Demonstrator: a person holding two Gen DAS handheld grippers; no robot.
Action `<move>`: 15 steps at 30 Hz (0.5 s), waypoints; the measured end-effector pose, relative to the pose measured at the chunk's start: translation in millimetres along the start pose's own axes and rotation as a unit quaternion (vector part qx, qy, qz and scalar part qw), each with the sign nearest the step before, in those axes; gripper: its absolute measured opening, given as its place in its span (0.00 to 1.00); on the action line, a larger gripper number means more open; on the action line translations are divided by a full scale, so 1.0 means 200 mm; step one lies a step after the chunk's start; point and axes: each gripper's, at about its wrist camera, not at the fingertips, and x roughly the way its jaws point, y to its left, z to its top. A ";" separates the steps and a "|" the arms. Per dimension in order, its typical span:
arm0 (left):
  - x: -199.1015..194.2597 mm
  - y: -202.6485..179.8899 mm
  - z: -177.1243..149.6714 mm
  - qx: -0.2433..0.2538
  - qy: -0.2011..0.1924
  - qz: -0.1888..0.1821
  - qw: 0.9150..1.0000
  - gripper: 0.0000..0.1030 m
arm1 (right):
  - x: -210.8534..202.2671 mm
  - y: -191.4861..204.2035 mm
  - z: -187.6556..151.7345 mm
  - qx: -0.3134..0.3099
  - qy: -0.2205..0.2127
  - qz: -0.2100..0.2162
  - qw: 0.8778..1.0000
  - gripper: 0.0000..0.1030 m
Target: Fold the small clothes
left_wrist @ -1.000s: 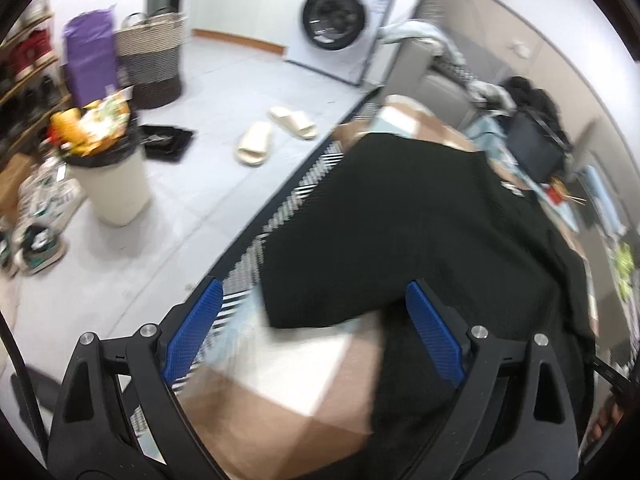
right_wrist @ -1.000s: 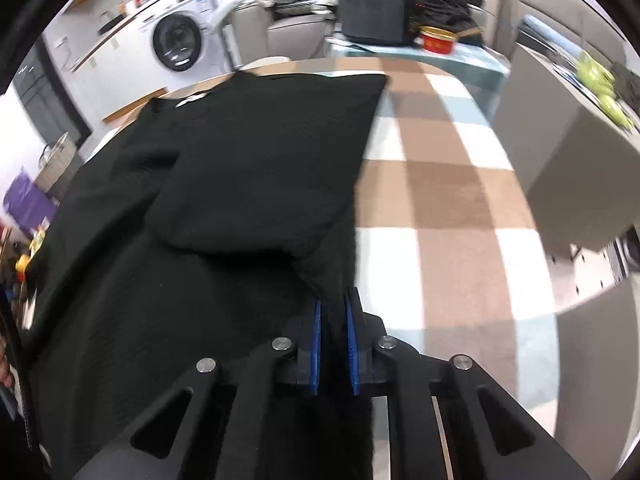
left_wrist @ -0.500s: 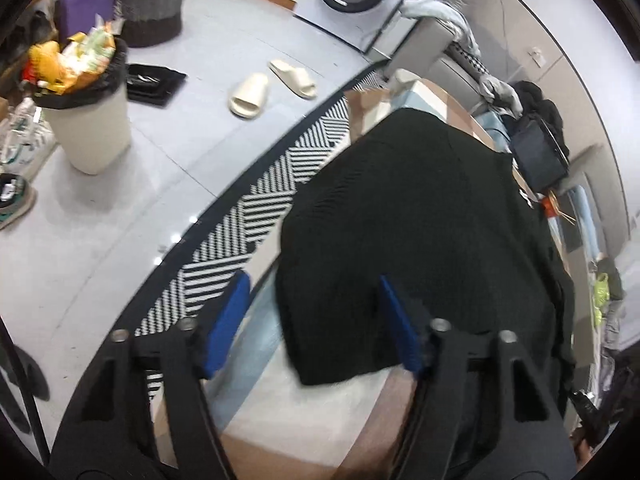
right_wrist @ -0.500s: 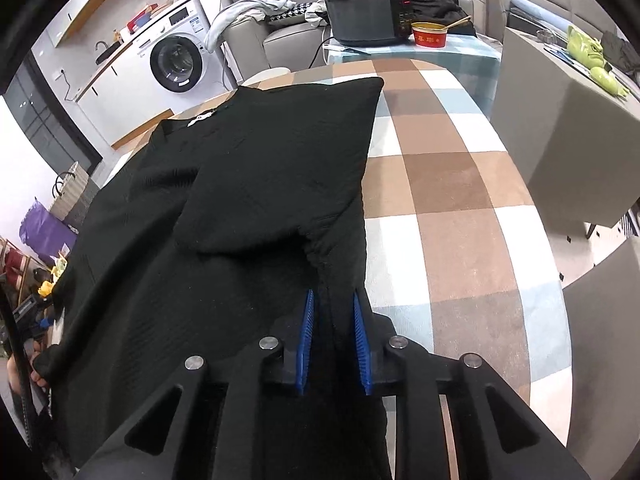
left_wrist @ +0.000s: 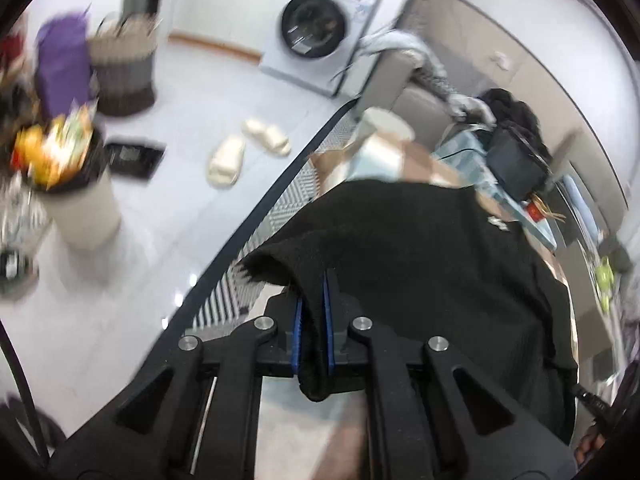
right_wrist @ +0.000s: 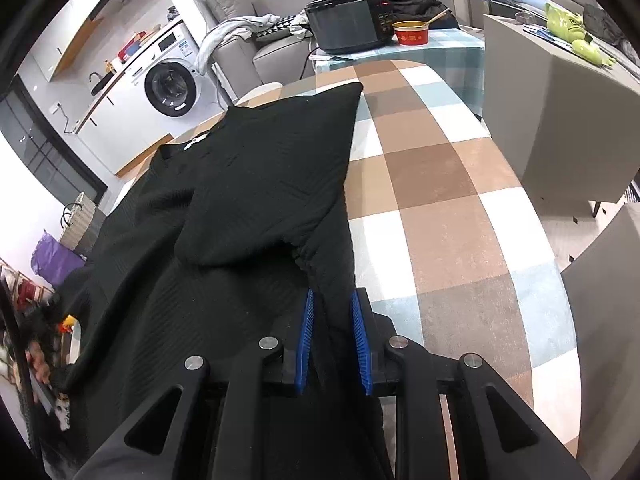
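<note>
Item: black knit top point(right_wrist: 224, 216), spread on a table under a brown, white and pale blue checked cloth point(right_wrist: 436, 184). Long axis runs near to far; the neckline with its small white label point(right_wrist: 191, 142) lies at the far end, the hem toward the grippers. Its right sleeve is folded inward across the body, the cuff pointing near-left.

Left gripper point(left_wrist: 312, 316): blue pads clamped tight on the top's left edge, a fold of fabric bunched between them and hanging below.

Right gripper point(right_wrist: 331, 336): jaws narrow, the top's right edge between the blue pads and touching both.

Left wrist view only: white floor, striped rug point(left_wrist: 240, 292), a pair of cream slippers point(left_wrist: 248, 150), a full waste bin point(left_wrist: 76, 196); blurred.

Right wrist view only: the bare checked cloth right of the top, a black appliance point(right_wrist: 348, 26) and a red bowl point(right_wrist: 411, 34) on a farther table.

Both views: washing machine point(right_wrist: 170, 88).
</note>
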 end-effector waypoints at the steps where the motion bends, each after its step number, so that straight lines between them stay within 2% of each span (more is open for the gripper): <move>1: -0.02 -0.09 0.04 0.020 -0.012 -0.005 1.000 0.05 | -0.01 0.00 0.00 0.001 -0.002 0.001 1.000 0.20; 5: -0.04 -0.48 0.13 0.090 -0.032 -0.049 0.994 0.05 | -0.04 -0.01 -0.01 0.005 -0.006 0.005 1.000 0.20; 8: 0.00 -0.83 0.08 0.151 -0.006 -0.116 0.982 0.07 | -0.06 -0.01 -0.03 0.005 -0.011 0.004 1.000 0.20; 9: 0.03 -0.94 0.03 0.169 0.013 -0.134 0.976 0.19 | -0.07 -0.01 -0.03 0.005 -0.013 0.004 1.000 0.20; 10: 0.06 -1.02 -0.01 0.183 0.033 -0.141 0.972 0.43 | -0.07 -0.01 -0.03 0.006 -0.014 0.003 1.000 0.20; 11: 0.08 -1.07 -0.06 0.201 0.049 -0.143 0.968 0.56 | -0.08 -0.02 -0.03 0.009 -0.014 0.002 1.000 0.21; 12: 0.08 -1.10 -0.11 0.214 0.050 -0.138 0.966 0.70 | -0.08 -0.02 -0.03 0.011 -0.013 0.001 1.000 0.21; 15: 0.07 -1.05 -0.16 0.223 0.043 -0.123 0.966 0.71 | -0.08 -0.03 -0.05 0.015 -0.014 -0.001 1.000 0.22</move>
